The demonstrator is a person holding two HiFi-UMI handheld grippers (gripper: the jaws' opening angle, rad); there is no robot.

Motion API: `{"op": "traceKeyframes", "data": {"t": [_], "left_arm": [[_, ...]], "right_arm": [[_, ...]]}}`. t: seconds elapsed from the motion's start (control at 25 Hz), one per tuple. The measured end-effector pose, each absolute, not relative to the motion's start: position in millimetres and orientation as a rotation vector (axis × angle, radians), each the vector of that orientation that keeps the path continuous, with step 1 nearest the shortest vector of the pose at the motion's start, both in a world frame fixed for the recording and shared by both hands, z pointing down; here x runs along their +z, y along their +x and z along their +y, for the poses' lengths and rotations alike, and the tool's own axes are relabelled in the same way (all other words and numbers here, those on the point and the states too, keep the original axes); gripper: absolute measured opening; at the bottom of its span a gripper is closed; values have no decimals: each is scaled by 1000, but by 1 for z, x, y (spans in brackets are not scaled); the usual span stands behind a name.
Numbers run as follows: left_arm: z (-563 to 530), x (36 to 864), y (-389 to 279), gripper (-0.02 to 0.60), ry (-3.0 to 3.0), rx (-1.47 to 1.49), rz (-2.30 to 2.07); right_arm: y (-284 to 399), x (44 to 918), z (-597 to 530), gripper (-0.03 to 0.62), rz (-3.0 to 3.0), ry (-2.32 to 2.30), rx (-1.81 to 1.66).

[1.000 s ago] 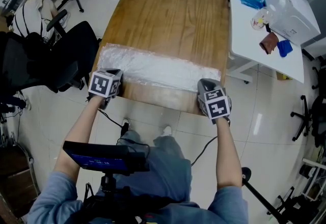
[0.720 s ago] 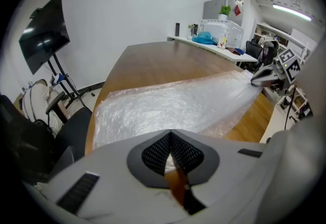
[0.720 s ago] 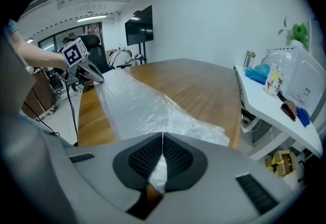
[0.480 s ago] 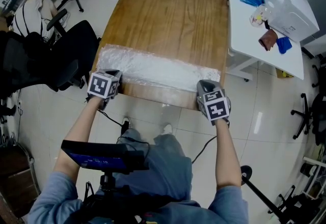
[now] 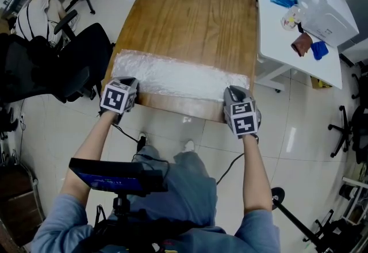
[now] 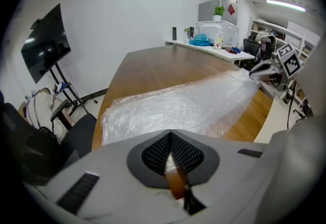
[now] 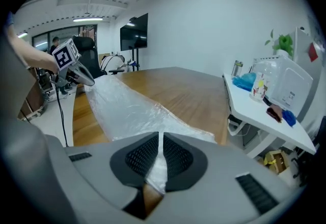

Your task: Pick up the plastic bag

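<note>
**Head view: both grippers at the bag's near edge, lift not begun**

You stand at the near end of a wooden table. The plastic bag, clear & crinkled, lies flat across that end, reaching nearly from the left edge to the right corner. Step in hand, by my reading: getting a hold on the bag's near edge before raising it. Nothing is off the wood yet.

L: the left gripper has its jaws closed tip to tip at the bag's left near corner, w/ film caught between the pads.

R: the right gripper sits at the right near corner. Its jaws stand a sliver apart & have just been opening. A strip of film runs through the gap, prob. not pinched.

The next move likely calls for closing the R jaws on the film, then raising both hands evenly so the thin sheet doesn't slip or stretch.

Pose: both your forearms reach fwd, roughly parallel & well apart. Each gripper tilts down toward the table's near edge, marker cube facing up.
</note>
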State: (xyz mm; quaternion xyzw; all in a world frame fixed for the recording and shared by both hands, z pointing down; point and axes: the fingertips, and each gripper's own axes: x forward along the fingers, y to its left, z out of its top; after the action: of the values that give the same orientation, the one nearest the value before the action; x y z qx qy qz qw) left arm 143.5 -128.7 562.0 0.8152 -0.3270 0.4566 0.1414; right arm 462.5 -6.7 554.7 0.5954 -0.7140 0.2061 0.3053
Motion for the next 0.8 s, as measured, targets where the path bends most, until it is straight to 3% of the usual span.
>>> {"op": "traceKeyframes", "data": {"t": [0.52,0.8], "left_arm": [[-114,539,158,11,2457,1242,-914],[-104,480,193,9,2608,913,-817]], "right_arm": [[454,533,-1,37,-1920,1603,496],[432,487,-6,11,-2036,1672,471]]}}
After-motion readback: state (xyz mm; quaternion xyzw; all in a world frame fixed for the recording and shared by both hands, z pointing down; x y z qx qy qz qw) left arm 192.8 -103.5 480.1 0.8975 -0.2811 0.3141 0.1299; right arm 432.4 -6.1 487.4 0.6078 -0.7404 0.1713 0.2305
